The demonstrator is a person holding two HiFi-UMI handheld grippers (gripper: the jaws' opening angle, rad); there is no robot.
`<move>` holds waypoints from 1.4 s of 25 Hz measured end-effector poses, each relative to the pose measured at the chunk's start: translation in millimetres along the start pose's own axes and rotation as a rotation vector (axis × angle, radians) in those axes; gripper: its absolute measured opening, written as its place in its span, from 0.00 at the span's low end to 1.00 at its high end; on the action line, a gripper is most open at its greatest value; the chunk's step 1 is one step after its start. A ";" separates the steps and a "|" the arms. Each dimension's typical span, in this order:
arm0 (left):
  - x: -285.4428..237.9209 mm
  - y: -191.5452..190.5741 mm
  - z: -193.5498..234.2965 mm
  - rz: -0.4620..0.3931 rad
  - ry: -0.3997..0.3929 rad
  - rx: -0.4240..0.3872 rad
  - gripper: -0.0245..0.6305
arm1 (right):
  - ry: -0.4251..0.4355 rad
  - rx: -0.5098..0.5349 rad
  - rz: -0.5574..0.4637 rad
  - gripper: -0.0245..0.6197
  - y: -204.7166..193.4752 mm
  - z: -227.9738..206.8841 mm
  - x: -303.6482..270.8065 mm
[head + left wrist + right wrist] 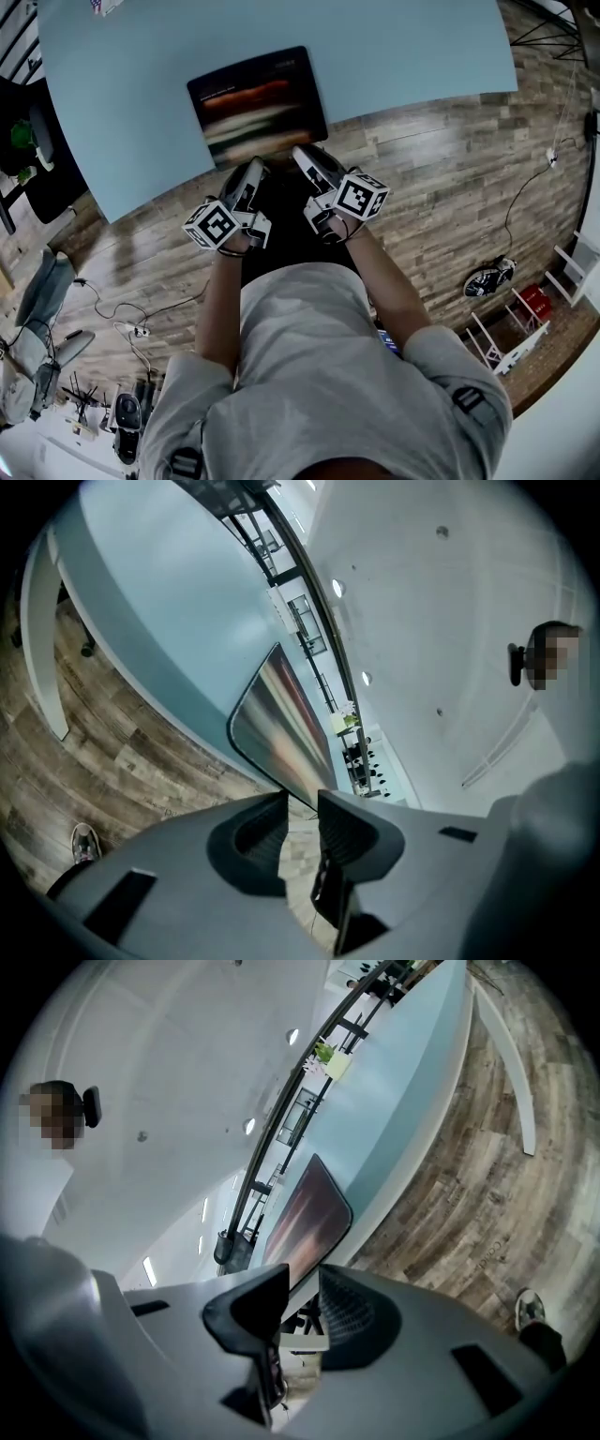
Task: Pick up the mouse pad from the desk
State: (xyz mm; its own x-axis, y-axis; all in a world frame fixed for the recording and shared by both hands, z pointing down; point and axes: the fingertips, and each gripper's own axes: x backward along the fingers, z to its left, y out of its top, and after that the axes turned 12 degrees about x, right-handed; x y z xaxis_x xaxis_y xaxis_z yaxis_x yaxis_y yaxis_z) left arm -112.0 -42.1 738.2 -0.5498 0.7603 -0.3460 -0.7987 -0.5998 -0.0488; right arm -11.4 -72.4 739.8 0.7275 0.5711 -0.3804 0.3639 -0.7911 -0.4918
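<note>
The mouse pad (258, 103) is a dark rectangle with a blurred orange and white picture. It lies flat at the near edge of the light blue desk (403, 56). My left gripper (253, 169) and right gripper (305, 155) hang side by side just short of that edge, both pointing at the pad's near side. In the left gripper view the pad (281, 728) lies just beyond the left gripper (302, 803), whose jaws stand apart with floor showing between them. The right gripper view shows the pad (305, 1218) just past the right gripper (303, 1279), also parted and holding nothing.
Wood-plank floor (441, 187) runs under and around the desk. A black chair (42, 150) stands at the left, with cables (122, 314) on the floor below it. A shoe (487, 279) and a white rack (516, 342) are at the right.
</note>
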 end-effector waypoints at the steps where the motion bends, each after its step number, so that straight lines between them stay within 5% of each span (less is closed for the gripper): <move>1: -0.5 1.8 0.4 -0.003 0.001 0.002 0.20 | -0.001 -0.004 -0.003 0.20 1.3 -0.5 -1.1; 17: -2.0 5.6 -6.9 0.026 0.055 -0.047 0.11 | -0.051 0.123 0.019 0.08 10.5 5.7 -1.6; 35: 10.7 32.5 -38.9 0.029 0.075 -0.172 0.07 | -0.061 0.279 -0.006 0.07 27.3 53.7 -4.3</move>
State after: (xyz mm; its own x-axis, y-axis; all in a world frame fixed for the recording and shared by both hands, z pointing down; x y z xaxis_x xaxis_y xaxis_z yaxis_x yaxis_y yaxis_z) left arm -134.3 -63.1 696.5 -0.5471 0.7253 -0.4178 -0.7256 -0.6598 -0.1952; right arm -35.8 -84.7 686.0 0.6864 0.5946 -0.4187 0.1879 -0.7013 -0.6877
